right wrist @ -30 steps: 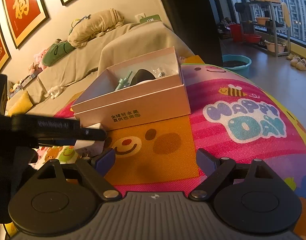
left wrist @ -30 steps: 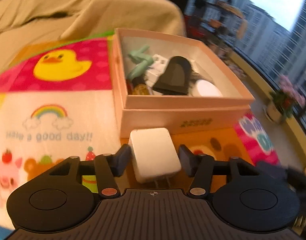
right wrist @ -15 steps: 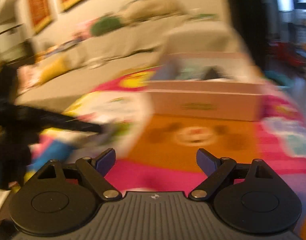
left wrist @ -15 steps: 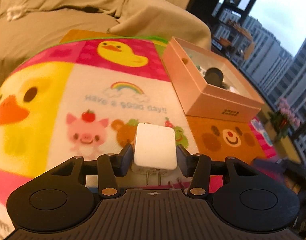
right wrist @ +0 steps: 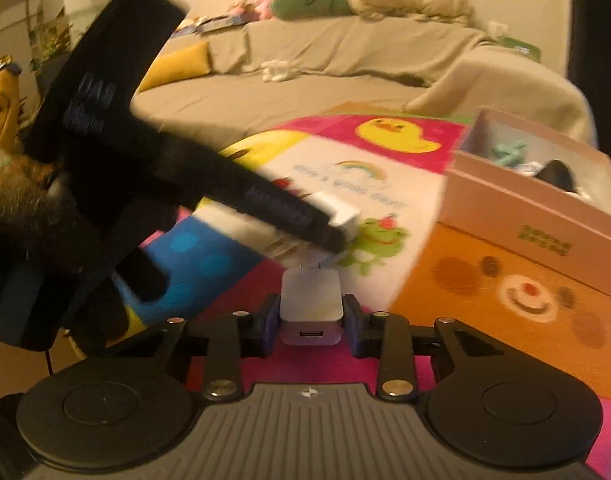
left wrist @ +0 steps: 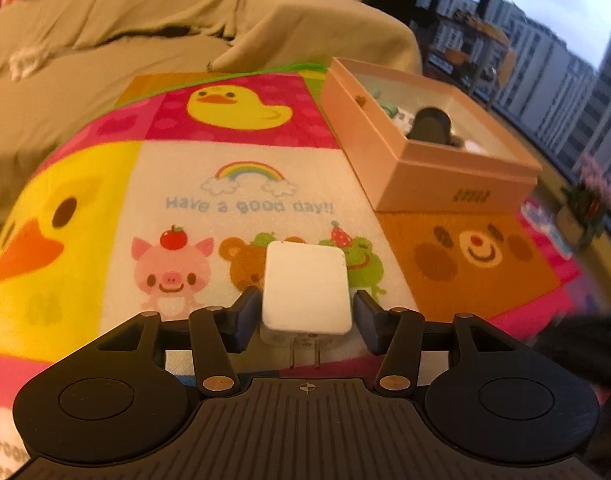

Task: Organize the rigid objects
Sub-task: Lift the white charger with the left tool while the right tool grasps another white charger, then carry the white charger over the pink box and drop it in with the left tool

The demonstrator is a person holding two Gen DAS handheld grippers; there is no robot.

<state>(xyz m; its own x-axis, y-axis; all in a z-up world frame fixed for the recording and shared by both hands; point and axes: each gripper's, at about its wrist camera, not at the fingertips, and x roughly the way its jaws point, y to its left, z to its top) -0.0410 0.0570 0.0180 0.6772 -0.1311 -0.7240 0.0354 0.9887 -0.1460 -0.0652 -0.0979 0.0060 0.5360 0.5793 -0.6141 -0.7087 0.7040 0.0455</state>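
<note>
Left gripper (left wrist: 307, 314), jaws opening, straddles a white square plastic charger (left wrist: 306, 290); right gripper (right wrist: 310, 320) is closing on a small white plastic adapter (right wrist: 311, 306), judged next to go to the pink cardboard box (right wrist: 537, 220) at two o'clock.

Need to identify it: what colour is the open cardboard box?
Pale pink cardboard box, clearest in the left wrist view.

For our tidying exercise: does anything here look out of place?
Two white chargers are outside the pink box that holds the other items: a larger charger between the left tongs, whose jaws are opening, and a smaller charger between the right tongs, whose jaws are closing on it.
</note>
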